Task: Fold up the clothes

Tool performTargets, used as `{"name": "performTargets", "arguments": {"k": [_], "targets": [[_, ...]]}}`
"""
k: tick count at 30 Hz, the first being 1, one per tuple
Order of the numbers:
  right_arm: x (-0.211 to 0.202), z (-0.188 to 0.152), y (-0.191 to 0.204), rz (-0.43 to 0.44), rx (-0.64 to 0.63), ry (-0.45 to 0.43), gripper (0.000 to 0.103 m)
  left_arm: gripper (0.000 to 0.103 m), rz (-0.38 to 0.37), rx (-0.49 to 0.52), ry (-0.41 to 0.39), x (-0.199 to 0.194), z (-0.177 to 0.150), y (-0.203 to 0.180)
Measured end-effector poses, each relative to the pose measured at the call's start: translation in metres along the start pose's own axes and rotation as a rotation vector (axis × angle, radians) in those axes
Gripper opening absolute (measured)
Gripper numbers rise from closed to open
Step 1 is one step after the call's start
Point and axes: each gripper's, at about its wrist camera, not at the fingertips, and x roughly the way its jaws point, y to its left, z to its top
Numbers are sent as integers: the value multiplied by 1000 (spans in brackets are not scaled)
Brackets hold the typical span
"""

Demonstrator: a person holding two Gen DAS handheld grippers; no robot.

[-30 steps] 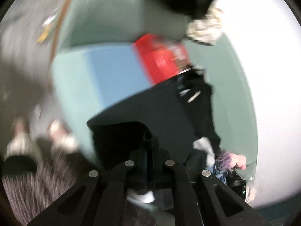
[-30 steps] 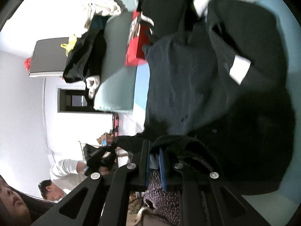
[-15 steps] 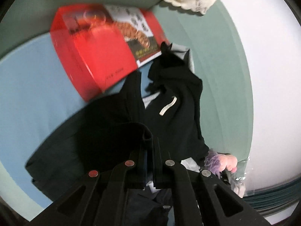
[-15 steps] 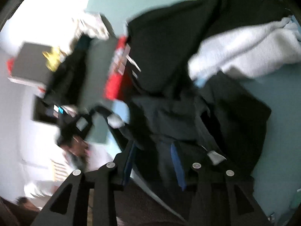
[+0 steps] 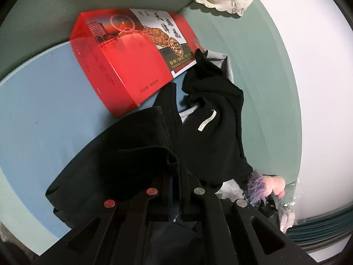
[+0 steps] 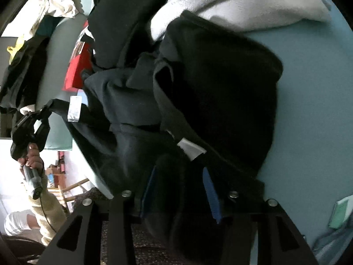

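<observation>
Judging by how things lie, the folding has barely begun. At the bottom centre of the left wrist view the left gripper [image 5: 175, 172] has its jaws clenched on a fold of the black garment [image 5: 123, 152], which lies on the pale blue surface [image 5: 44, 114]; whether that is a bed or a table I cannot tell. Above it a red box [image 5: 123, 66] rests partly against the cloth, and a second black piece with a white tag [image 5: 211, 119] is bunched to the right, unfolded.

In the right wrist view the right gripper [image 6: 181, 190] is low in the frame, its jaws opening with dark fabric lying between them and the blue pads not pressing on it. The same dark heap [image 6: 198, 92] fills the middle, rumpled, with a white fleecy item [image 6: 242, 2] across the top. At the left edge, a hand [image 6: 33, 156] holds the other tool.

Nothing shows a finished neat fold; laying flat, squaring and stacking all look left to do.
</observation>
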Motion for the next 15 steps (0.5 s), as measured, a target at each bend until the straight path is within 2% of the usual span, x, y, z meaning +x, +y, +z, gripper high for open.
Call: {"name": "performTargets", "arguments": {"k": [1, 3, 4, 5, 10, 15], "targets": [[6, 0, 2, 9, -2, 6, 46, 4, 1, -4, 0, 0, 0, 1], [16, 0, 7, -2, -14, 5, 35, 4, 4, -13, 0, -1, -1, 2], [18, -2, 10, -21, -21, -7, 15, 4, 7, -14, -2, -4, -2, 3], [14, -3, 14, -16, -31, -32, 6, 4, 10, -15, -6, -7, -2, 4], [-35, -8, 38, 47, -101, -194, 5, 4, -4, -40, -37, -17, 7, 9], [-86, -1, 44, 40, -129, -329, 5, 4, -26, -37, -70, -14, 27, -2]]}}
